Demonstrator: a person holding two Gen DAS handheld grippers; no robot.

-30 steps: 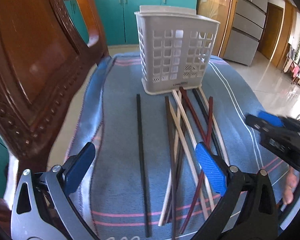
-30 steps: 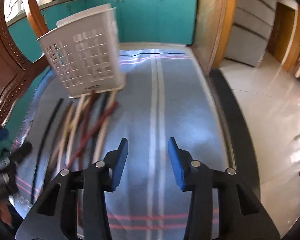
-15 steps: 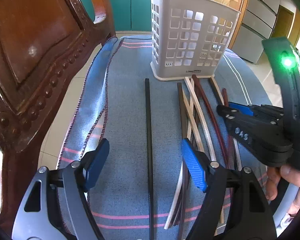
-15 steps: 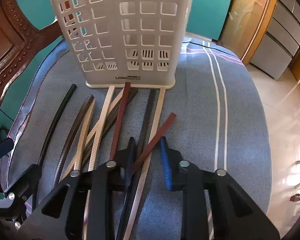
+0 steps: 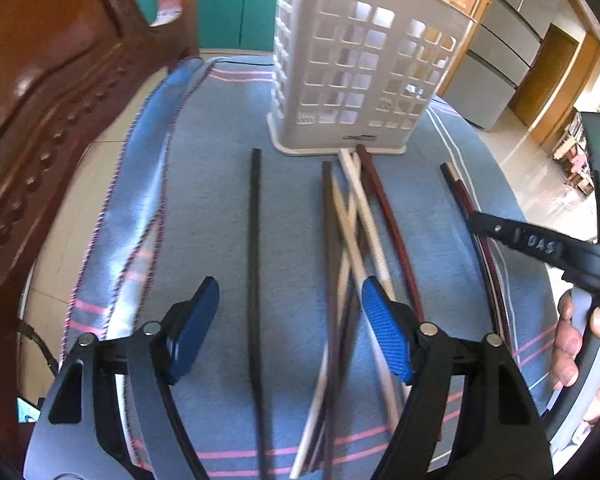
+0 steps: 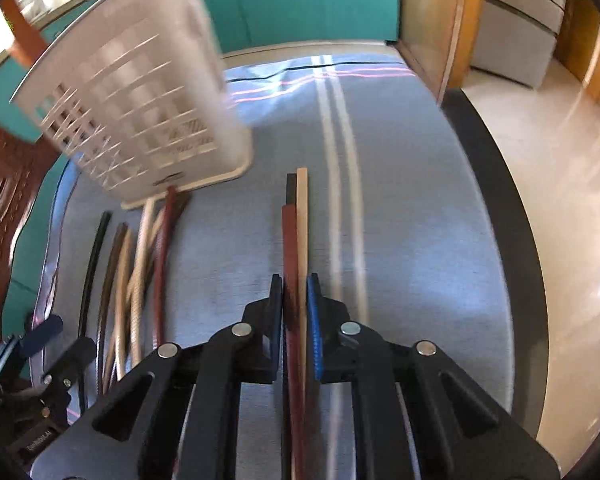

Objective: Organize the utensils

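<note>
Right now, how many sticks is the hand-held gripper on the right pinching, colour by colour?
black chopstick: 1
reddish-brown chopstick: 1
beige chopstick: 1
Total chopsticks clamped in the right hand-held gripper: 3

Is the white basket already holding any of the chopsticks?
No, in the left wrist view the white basket shows only light through its holes, while the chopsticks lie flat on the blue cloth in front of it.
</note>
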